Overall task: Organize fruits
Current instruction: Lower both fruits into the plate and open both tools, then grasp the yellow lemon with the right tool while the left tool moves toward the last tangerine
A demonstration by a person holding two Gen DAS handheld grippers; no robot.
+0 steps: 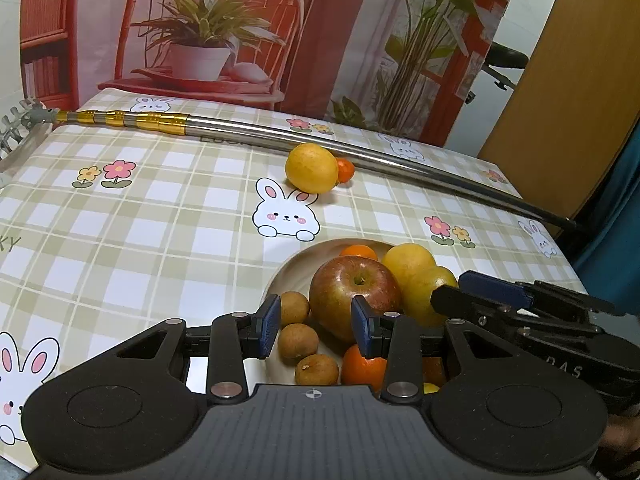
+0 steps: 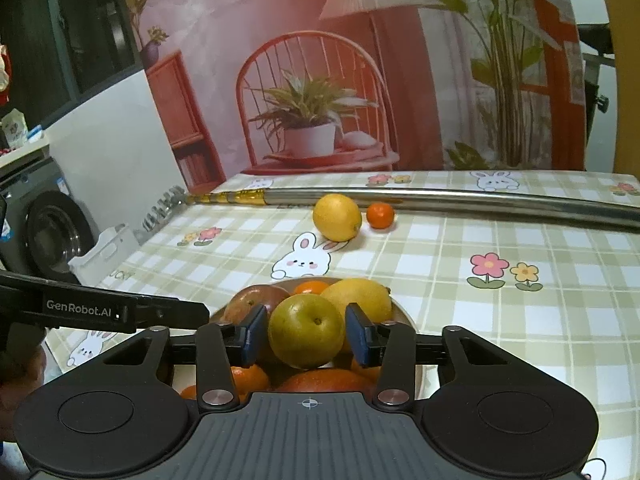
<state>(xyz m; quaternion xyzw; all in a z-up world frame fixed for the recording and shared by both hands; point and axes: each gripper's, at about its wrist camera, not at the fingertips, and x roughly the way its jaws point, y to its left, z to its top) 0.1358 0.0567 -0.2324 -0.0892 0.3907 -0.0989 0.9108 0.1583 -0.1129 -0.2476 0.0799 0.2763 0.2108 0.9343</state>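
Right tool (image 2: 306,334) around upright green pear (image 2: 306,330) over bowl (image 2: 404,312), stem-end facing camera; left tool (image 1: 316,326) open, empty.

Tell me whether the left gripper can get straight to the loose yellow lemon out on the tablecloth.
Probably yes. The left gripper is open and holds nothing, and the checked tablecloth between the bowl and the round yellow lemon is bare. The small orange tangerine sits close beside it, so approach from the near side.

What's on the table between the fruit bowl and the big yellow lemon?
Only a printed white bunny on the checked tablecloth, seen in both wrist views, between the pale round bowl and the loose yellow lemon.
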